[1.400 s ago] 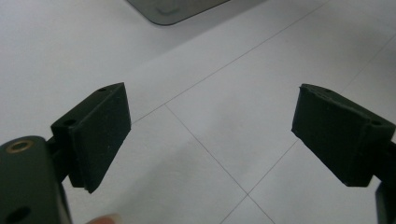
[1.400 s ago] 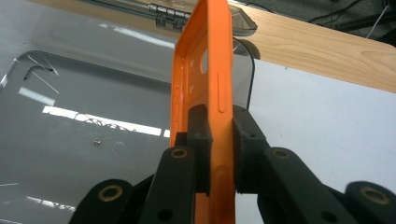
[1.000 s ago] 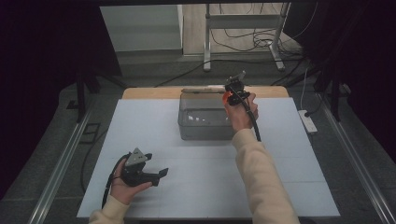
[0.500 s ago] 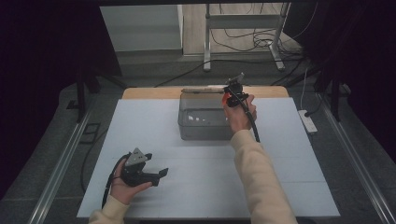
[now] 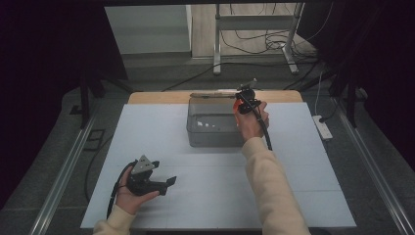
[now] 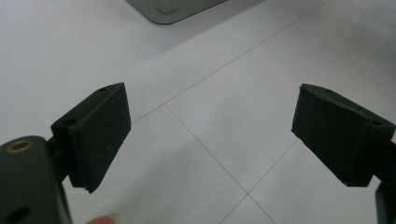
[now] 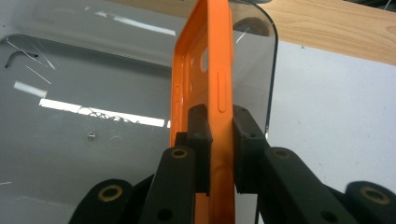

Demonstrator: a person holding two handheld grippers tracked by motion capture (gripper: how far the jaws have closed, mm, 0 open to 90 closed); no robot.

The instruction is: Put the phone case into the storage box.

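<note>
Orange phone case sits edge-on, clamped between right gripper jaws, over the clear bin. High view: right gripper at the bin's far right corner; left gripper well short of the bin. Left gripper view: jaws wide apart, holding nothing, above white table.

Orange phone case, smoky grey see-through bin, black gripper pads, white table cover with thin grey lines, tan wood table edge, cream sleeve.
</note>
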